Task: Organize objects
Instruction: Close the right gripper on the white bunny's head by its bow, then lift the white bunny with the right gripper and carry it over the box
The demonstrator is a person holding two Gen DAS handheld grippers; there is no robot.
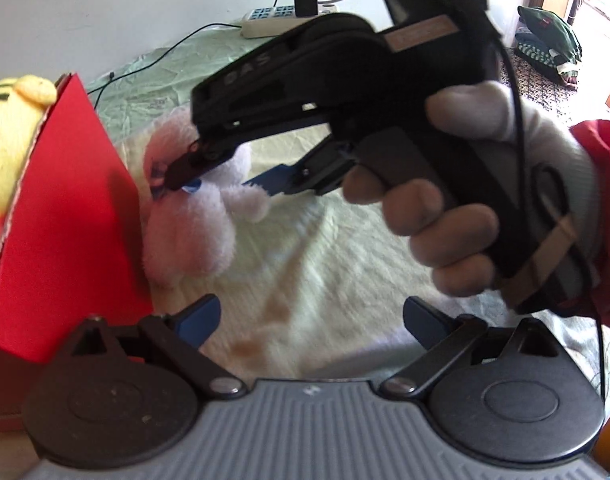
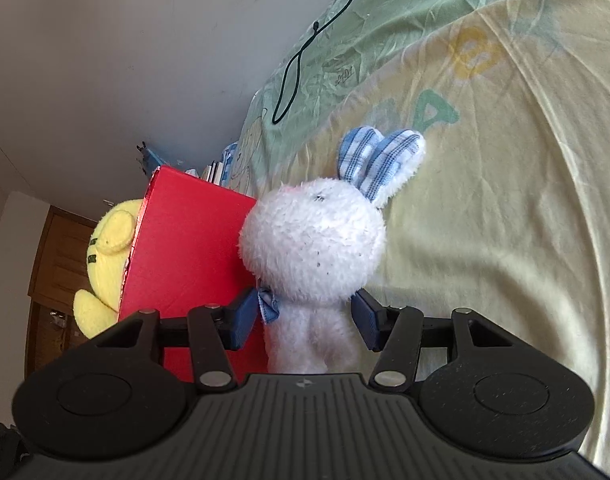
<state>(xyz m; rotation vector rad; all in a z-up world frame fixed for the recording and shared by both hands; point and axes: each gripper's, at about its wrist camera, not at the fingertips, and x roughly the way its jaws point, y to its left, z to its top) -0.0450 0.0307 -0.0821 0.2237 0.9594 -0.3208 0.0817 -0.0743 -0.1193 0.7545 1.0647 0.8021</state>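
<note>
Two plush toys and one red box [image 2: 193, 252] were seen on a pale yellow bedsheet [image 2: 505, 200]: a white rabbit [image 2: 317, 240] and a yellow toy [image 2: 105, 264], the latter partly hidden behind the box wall. The rabbit was shown as fluffy and white, with two ears lined in blue-and-white check [image 2: 381, 160] and a blue checked bow [image 2: 268, 307] at the neck. It was held just beside the box, seemingly touching its red wall, with the bedsheet behind it. The right gripper [image 2: 305, 320] was clamped on the rabbit at the neck, one blue finger pressed to each side. The left gripper [image 1: 311, 322] was held with its two blue fingers spread apart and nothing between them. A white-gloved hand [image 1: 485, 184] with a red sleeve [image 1: 603, 220] was seen around the right gripper's handle. One power strip [image 1: 281, 20] and one black cable [image 2: 305, 52] were visible farther off on the bed.
</note>
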